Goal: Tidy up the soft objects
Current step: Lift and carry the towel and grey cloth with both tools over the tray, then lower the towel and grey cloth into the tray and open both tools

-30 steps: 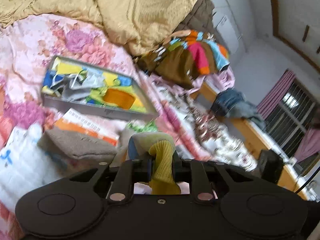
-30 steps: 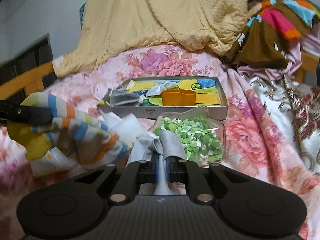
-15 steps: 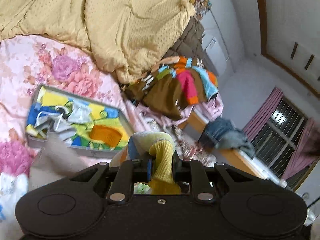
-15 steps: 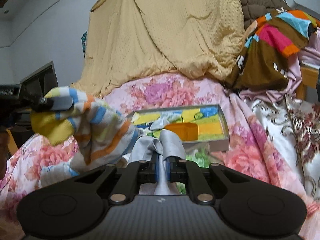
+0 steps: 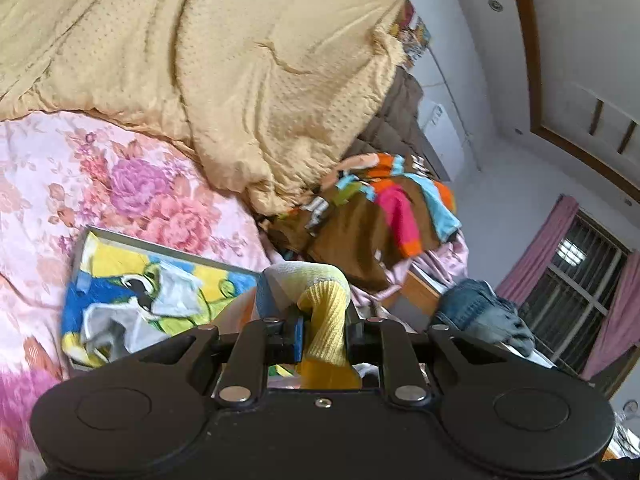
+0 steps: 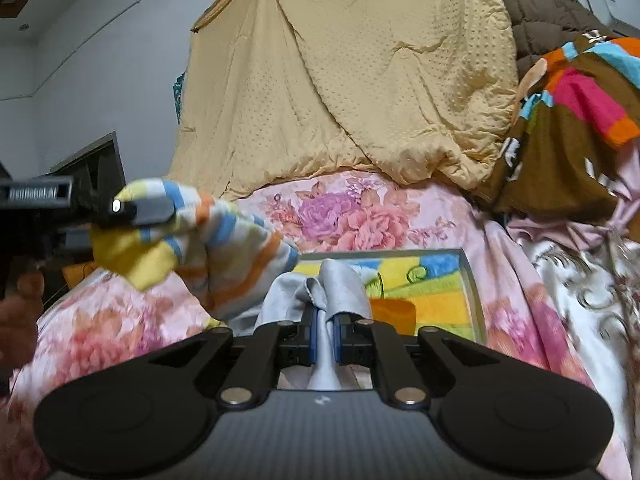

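The left gripper (image 5: pixel 320 330) is clamping the yellow cuff of a striped sock (image 5: pixel 326 320), which is hanging in the air above the bed. The right gripper (image 6: pixel 324 338) is pinching a grey cloth (image 6: pixel 328 288) between closed jaws, just in front of the shallow box (image 6: pixel 474 300). The box is lying on the floral bedspread (image 6: pixel 352 216), open bedding spreading to its right. A tan quilt (image 5: pixel 240 80) is piling up behind, beside colourful clothes (image 5: pixel 384 216) and a window (image 5: pixel 576 280).

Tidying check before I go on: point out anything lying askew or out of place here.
The beige quilt is heaped in a crumpled mound on the bed, with a multicoloured garment bunched beside it. Crumpled grey cloths lie loose in the tray.
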Demonstrator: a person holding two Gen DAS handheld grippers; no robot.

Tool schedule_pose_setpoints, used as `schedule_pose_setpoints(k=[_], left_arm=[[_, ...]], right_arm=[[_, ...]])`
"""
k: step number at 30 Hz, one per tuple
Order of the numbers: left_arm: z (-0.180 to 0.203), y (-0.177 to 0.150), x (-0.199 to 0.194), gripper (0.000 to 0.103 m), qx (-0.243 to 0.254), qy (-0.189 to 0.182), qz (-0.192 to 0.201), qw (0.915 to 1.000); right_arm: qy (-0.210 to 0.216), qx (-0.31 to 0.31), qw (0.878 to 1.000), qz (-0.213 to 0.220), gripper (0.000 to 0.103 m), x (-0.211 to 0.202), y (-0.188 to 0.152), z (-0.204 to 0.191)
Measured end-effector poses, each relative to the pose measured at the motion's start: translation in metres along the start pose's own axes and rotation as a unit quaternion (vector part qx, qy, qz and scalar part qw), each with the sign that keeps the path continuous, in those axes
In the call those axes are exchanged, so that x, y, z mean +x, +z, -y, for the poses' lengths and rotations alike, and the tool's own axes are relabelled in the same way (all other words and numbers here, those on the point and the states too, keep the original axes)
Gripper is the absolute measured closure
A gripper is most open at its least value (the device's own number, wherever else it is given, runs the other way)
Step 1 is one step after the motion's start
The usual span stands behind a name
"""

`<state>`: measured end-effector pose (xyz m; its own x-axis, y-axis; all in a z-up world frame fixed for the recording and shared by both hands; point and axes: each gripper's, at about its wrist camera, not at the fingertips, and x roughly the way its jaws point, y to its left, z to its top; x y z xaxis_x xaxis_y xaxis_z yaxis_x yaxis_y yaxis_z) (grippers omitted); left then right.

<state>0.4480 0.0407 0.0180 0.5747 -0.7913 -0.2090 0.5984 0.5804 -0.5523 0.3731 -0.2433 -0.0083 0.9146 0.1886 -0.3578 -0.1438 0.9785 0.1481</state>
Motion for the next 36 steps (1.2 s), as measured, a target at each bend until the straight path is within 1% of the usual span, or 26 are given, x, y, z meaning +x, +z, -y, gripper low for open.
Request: schedule_pose_setpoints(k=[5,8,12,16,19,23,27,31,36], left_arm=[[-0.03,0.013,0.026,0.083,-0.001,0.023,0.019,0.9996],[-0.047,0.013,0.045,0.083,-0.007,0.044,0.019,0.9988],[-0.071,0.009,0.073,0.083,-0.005,0.081,0.003,0.9967],[-0.092,0.004,0.094,0.083,-0.018,0.097,-0.018,0.9949],[-0.102,-0.001,0.106,0.083,-0.02,0.099,-0.029,0.9945],[-0.108,-0.008,0.116,0.083,-0.019,0.107,-0.044,0.9931],[-0.115,-0.018,0.124,0.082,-0.026,0.116,-0.06,0.991],[-0.121,-0.027,0.13,0.082,-0.031,0.127,-0.078,0.9884],[-0.124,-0.035,0.134,0.082,-0.03,0.132,-0.091,0.9866]], right_arm=[[-0.011,-0.001,1.0,-0.022,0.094,0.047,0.024,-0.001],[-0.016,0.006,0.999,-0.041,0.092,0.075,0.033,0.002],[-0.018,0.001,0.997,-0.075,0.092,0.111,0.037,0.0],[-0.016,-0.013,0.994,-0.109,0.092,0.146,0.035,-0.009],[-0.021,-0.007,0.991,-0.134,0.092,0.166,0.032,-0.012],[-0.029,0.001,0.988,-0.152,0.092,0.178,0.026,-0.011],[-0.035,0.006,0.986,-0.161,0.093,0.182,0.023,-0.008],[-0.042,0.011,0.985,-0.168,0.09,0.186,0.019,-0.004],[-0.053,0.015,0.983,-0.176,0.089,0.189,0.016,0.0]])
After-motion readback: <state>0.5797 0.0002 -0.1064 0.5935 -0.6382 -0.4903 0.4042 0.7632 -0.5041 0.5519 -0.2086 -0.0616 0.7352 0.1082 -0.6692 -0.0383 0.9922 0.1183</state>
